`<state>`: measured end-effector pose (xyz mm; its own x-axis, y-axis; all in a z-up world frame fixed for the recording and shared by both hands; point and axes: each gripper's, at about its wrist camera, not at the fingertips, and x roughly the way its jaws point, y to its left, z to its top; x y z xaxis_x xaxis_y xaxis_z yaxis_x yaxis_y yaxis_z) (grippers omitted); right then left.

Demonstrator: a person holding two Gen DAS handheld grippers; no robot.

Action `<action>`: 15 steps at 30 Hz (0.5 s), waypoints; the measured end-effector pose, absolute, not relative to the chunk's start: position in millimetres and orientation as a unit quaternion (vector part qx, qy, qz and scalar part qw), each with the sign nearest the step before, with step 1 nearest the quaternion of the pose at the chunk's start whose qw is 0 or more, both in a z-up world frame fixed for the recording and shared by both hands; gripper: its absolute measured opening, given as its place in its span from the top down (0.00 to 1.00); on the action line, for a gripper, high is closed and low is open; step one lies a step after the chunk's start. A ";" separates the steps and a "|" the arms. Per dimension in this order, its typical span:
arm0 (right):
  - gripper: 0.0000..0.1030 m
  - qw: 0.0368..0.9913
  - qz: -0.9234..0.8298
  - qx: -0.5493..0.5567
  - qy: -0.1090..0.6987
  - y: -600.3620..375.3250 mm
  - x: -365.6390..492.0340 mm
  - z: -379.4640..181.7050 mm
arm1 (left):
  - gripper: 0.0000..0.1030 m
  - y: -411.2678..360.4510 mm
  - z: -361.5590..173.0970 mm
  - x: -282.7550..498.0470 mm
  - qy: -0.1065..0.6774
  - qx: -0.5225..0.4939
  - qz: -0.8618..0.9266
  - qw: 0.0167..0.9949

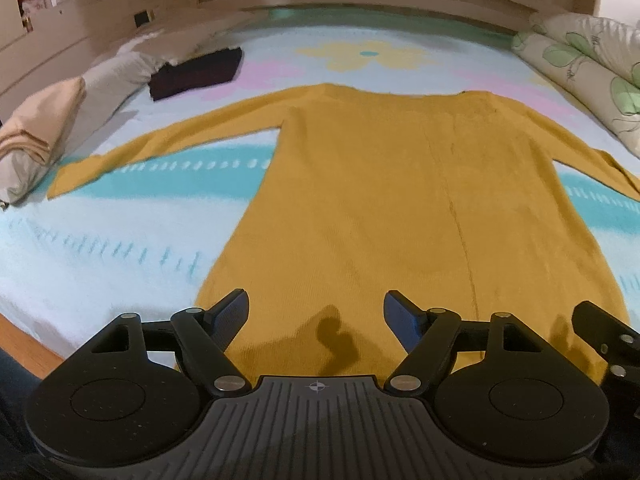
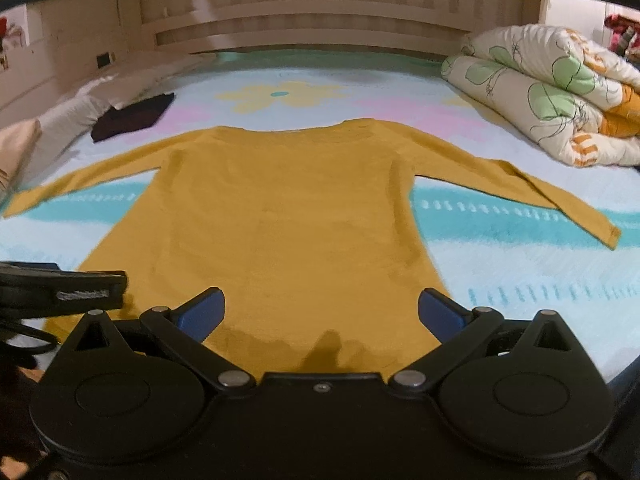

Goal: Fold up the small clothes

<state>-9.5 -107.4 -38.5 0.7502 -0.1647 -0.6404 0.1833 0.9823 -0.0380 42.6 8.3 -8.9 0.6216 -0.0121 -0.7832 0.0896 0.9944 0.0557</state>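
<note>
A: Where is the sweater (image 1: 372, 184)?
B: Flat on the bed (image 1: 100, 248), its hem between both pairs of spread fingers: left gripper (image 1: 316, 316), right gripper (image 2: 320, 312). Neither pinches anything.

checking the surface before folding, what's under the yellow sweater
The yellow sweater lies spread flat on the patterned bedsheet, whose teal and pale blue bands show around it. Whatever is beneath the fabric is covered, so anything there cannot be seen.
</note>
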 end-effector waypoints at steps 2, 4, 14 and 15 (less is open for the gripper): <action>0.01 0.935 -0.096 0.001 0.343 -105.9 -7.8 -41.2 | 0.28 11.7 -11.9 45.4 0.445 0.043 -0.029 0.894; 0.01 0.934 -0.095 -0.001 0.344 -106.8 -6.7 -42.5 | 0.28 15.3 -13.4 47.7 0.449 0.042 -0.030 0.892; 0.07 0.925 -0.077 -0.026 0.371 -104.7 1.3 -44.0 | 0.32 24.1 -12.5 59.3 0.460 0.017 -0.031 0.887; 0.08 0.924 -0.072 -0.025 0.375 -104.3 2.7 -43.6 | 0.32 23.7 -12.0 59.9 0.459 0.017 -0.030 0.888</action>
